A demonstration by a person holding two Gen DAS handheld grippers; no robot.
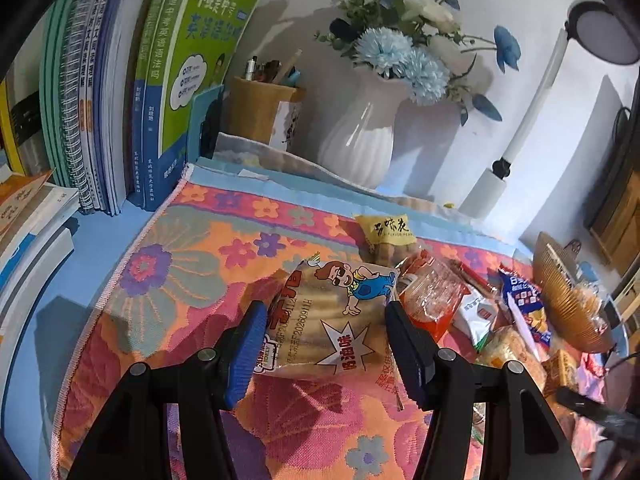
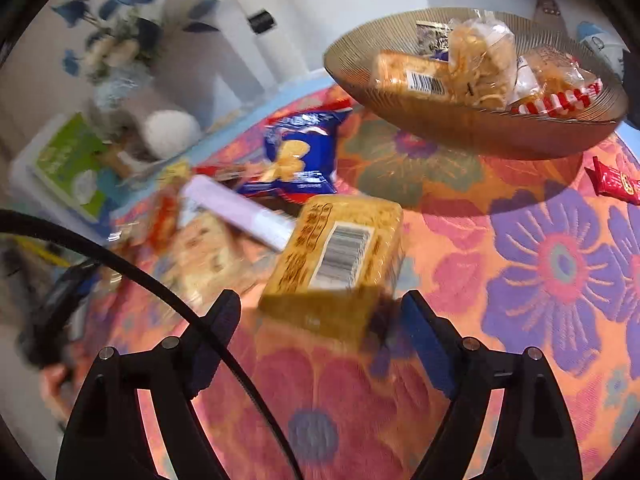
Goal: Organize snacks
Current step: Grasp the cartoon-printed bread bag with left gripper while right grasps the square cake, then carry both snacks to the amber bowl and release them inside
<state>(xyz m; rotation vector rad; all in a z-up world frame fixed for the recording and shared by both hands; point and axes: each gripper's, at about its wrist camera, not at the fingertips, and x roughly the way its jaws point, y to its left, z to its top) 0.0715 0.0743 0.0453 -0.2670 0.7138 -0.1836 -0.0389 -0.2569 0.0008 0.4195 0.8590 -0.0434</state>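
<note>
In the left wrist view my left gripper [image 1: 326, 320] is open, its blue-padded fingers on either side of a cartoon-printed biscuit pack [image 1: 328, 316] lying on the floral cloth [image 1: 168, 280]. In the right wrist view my right gripper [image 2: 322, 314] is open, with a yellow barcode-labelled snack pack [image 2: 340, 256] just ahead between the fingers; the view is blurred. A brown ribbed bowl [image 2: 480, 136] holding several snacks stands at the back right; it also shows in the left wrist view [image 1: 568, 304].
A blue chip bag [image 2: 300, 152], a pale tube-shaped pack [image 2: 240, 208] and a red wrapper [image 2: 612, 180] lie on the cloth. A yellow pack [image 1: 386, 236] and a red-orange pack [image 1: 432, 296] lie beyond the biscuits. Books [image 1: 120, 100], a pen holder [image 1: 260, 108], a white vase [image 1: 360, 136] and a lamp [image 1: 520, 136] line the back.
</note>
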